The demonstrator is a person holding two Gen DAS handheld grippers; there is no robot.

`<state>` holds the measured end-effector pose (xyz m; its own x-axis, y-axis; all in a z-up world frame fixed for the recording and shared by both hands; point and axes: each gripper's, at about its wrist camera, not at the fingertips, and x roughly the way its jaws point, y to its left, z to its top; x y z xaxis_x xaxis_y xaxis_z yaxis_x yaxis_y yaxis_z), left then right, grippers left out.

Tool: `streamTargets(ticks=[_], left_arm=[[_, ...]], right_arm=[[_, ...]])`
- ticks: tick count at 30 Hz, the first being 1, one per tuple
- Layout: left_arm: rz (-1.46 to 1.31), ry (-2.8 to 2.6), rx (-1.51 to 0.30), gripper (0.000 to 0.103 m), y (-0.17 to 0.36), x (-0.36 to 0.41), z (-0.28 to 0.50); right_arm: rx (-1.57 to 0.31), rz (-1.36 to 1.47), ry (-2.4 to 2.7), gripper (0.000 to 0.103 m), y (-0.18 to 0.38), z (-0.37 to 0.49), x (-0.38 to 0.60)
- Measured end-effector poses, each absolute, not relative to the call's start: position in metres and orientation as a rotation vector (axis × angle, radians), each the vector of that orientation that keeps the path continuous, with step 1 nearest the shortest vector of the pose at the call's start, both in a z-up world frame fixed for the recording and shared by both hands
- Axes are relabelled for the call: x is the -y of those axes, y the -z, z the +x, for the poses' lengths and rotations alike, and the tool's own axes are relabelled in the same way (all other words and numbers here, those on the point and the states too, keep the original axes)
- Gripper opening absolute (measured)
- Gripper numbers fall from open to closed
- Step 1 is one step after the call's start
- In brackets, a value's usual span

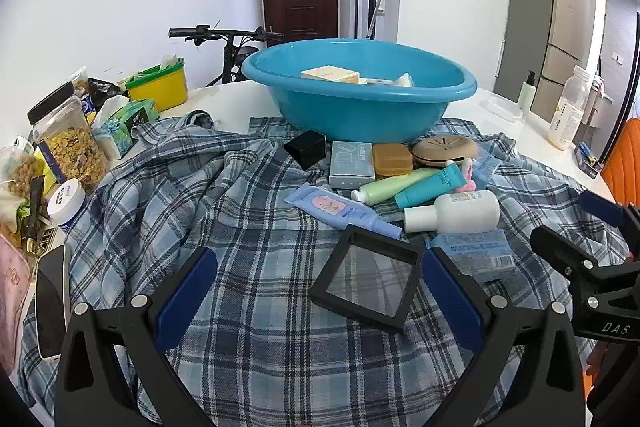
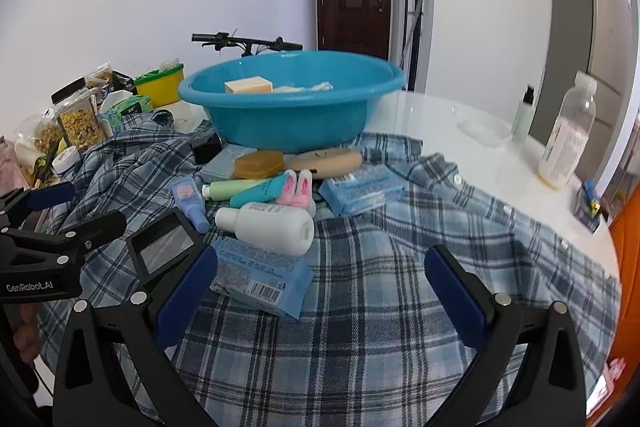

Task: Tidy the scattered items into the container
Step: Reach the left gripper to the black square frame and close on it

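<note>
Meanwhile both grippers, left gripper and right gripper, hover with fingers spread and empty above the plaid shirt; the blue basin sits toward the table's far edge.

Toiletries on shirt, before basin

**Colours on my table**

My tongs' pads are dark blue on black arms. The basin is turquoise, the shirt blue-grey plaid. I see a white bottle, a black-framed square and a yellow tub.
</note>
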<state>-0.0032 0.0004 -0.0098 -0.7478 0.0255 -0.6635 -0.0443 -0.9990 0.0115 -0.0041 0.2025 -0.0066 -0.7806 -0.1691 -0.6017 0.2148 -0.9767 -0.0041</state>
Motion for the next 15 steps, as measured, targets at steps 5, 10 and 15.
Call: streamTargets(ticks=[5,10,15], left_arm=[[-1.089,-2.895,-0.039,0.103,0.0075,-0.0004,-0.0012],[-1.083,-2.893,-0.032,0.103,0.0050,0.0005,-0.0007],[-1.081,-2.889,-0.025,0.103,0.0032,0.0013,-0.0010]], right_arm=[[-0.067,0.887,2.757,0.103,0.0017,-0.0021,-0.2031],[-0.049,0.872,2.754,0.103,0.0013,-0.0009,-0.2033],[-0.050,0.864,2.759,0.103,-0.0002,0.0003,-0.2043]])
